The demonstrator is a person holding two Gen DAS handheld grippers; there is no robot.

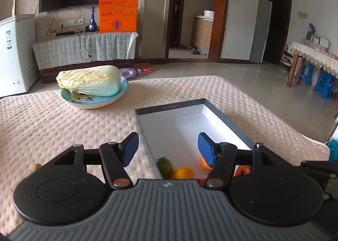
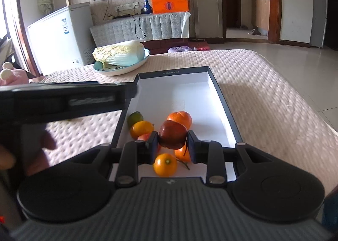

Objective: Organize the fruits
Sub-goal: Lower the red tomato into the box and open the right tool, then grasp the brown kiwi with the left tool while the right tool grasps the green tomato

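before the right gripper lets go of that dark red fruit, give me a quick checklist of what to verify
1. Grip: right gripper is shut on the dark red round fruit: ok.
2. Position: the fruit hangs over the shallow grey-walled white box: ok.
3. Landing spot: oranges lie right below it, while the bare floor further in is free: not ok.
4. Left gripper is open with nothing between its pads: ok.
5. Left gripper out of the drop path: its body crosses the right wrist view beside the box: cannot tell.
6. Pale napa cabbage stays on the light blue plate, away from the box: ok.
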